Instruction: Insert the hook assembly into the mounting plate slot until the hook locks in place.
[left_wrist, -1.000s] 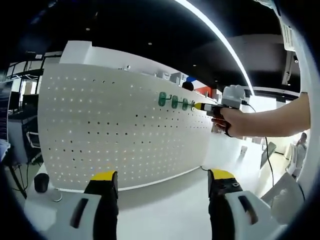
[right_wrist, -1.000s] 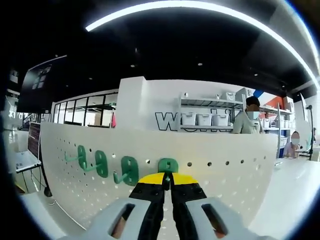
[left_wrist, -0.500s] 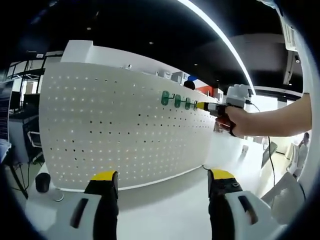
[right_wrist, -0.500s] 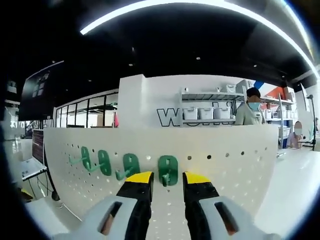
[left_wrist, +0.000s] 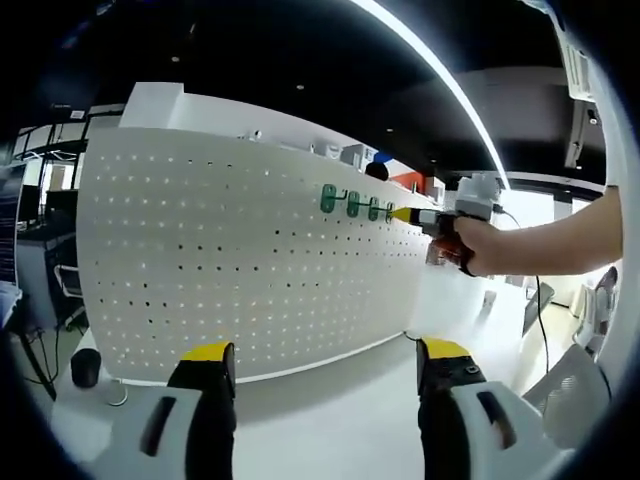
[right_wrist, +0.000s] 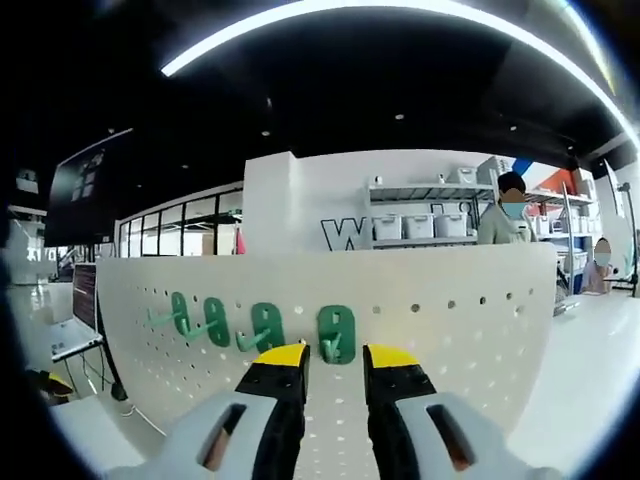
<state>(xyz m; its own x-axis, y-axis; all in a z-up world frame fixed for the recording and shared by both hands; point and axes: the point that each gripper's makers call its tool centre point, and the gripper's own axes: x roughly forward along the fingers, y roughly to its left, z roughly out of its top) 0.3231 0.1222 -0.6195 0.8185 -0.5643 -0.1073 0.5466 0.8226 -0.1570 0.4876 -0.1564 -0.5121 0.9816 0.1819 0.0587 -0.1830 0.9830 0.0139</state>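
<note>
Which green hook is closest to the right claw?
The green plastic hook at the right end of the row on the white pegboard, sitting just above the open right claw; the other three hang farther left.

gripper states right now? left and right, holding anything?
Left gripper: open, holding nothing.
Right gripper: open, holding nothing; green hook sits on the pegboard beyond its tips.

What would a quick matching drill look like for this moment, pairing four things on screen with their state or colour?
Things:
1. right gripper
2. left gripper
3. nearest hook
4. pegboard

States:
A. white, dotted with holes
B. green, mounted on the board
C. jaws open just in front of a hook
D. jaws open and wide apart, nothing between them

Pairs: 1-C, 2-D, 3-B, 4-A
</note>
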